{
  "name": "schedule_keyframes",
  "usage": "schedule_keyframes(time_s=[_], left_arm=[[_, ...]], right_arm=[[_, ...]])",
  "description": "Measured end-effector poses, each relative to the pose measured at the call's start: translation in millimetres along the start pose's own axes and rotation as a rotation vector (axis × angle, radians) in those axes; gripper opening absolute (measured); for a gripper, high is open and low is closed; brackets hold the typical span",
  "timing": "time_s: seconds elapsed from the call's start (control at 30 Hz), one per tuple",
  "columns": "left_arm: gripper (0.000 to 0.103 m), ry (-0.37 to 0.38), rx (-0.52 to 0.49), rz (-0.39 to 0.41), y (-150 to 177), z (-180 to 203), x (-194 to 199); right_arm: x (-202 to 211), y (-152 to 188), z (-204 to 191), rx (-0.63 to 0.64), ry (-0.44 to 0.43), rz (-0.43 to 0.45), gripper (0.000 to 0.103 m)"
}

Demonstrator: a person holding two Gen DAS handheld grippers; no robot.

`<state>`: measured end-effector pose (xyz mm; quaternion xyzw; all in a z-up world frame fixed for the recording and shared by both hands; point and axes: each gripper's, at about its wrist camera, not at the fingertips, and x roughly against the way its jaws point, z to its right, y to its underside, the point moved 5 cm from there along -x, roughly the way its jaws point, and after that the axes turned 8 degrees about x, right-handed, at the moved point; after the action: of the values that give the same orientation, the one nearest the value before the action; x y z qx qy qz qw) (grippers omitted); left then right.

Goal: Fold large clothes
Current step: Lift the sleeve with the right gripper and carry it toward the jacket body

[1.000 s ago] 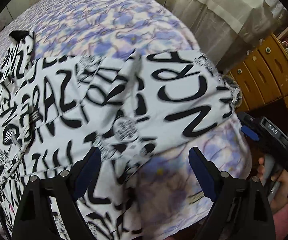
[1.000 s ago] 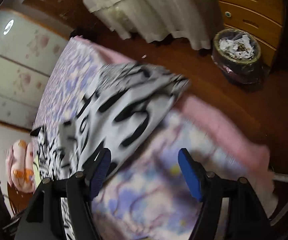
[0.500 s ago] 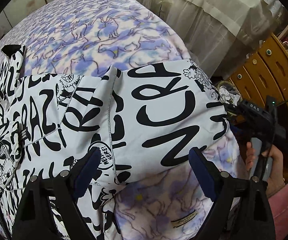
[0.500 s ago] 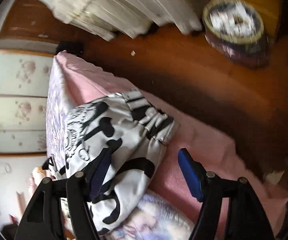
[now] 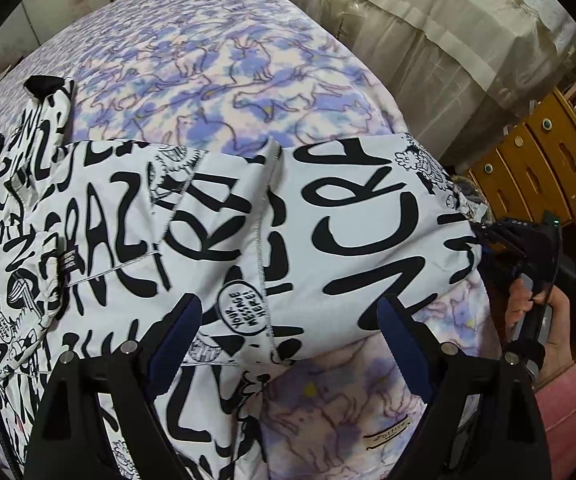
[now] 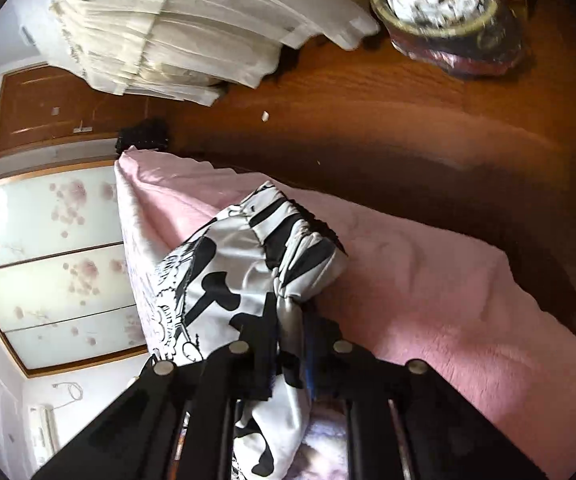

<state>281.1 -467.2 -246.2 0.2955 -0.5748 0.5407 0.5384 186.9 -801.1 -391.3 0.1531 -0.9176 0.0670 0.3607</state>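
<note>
I see the bed [image 5: 216, 60] filling most of the left wrist view, its purple-patterned blanket running from the upper left down to the lower right. The jacket [image 5: 328, 216], white with black lettering, lies spread across it from the left edge to the right of centre, one sleeve reaching over the bed's right edge.

My left gripper [image 5: 288, 328] hangs over the jacket at the bottom of the frame with its jaws wide apart; the fabric lies below them and the pads [image 5: 176, 328] press on nothing.

My right gripper [image 6: 288, 344] sits at the bottom centre of its own view, jaws pinched on the sleeve end [image 6: 284, 264], whose gathered cuff bunches just above the fingertips against the pink sheet [image 6: 428, 280]. In the left wrist view it shows at the right edge, my hand [image 5: 536, 308] on its handle.

Those jaws have just been closing: half a second ago they stood wide with the cuff lying loose between them. The left gripper's opening is unchanged. A second ago the jacket looked blurred; now it lies sharp and flat.
</note>
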Motion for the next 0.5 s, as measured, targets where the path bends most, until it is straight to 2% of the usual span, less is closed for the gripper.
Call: schedule_keyframes(time_s=[0.27, 0.5], left_arm=[[0.088, 0.023, 0.032, 0.053, 1, -34, 28], [0.088, 0.057, 0.093, 0.125, 2, -94, 66]], right_arm=[[58, 12, -68, 0.126, -0.070, 0.176, 0.007], [99, 61, -167, 0.323, -0.182, 0.270, 0.006]])
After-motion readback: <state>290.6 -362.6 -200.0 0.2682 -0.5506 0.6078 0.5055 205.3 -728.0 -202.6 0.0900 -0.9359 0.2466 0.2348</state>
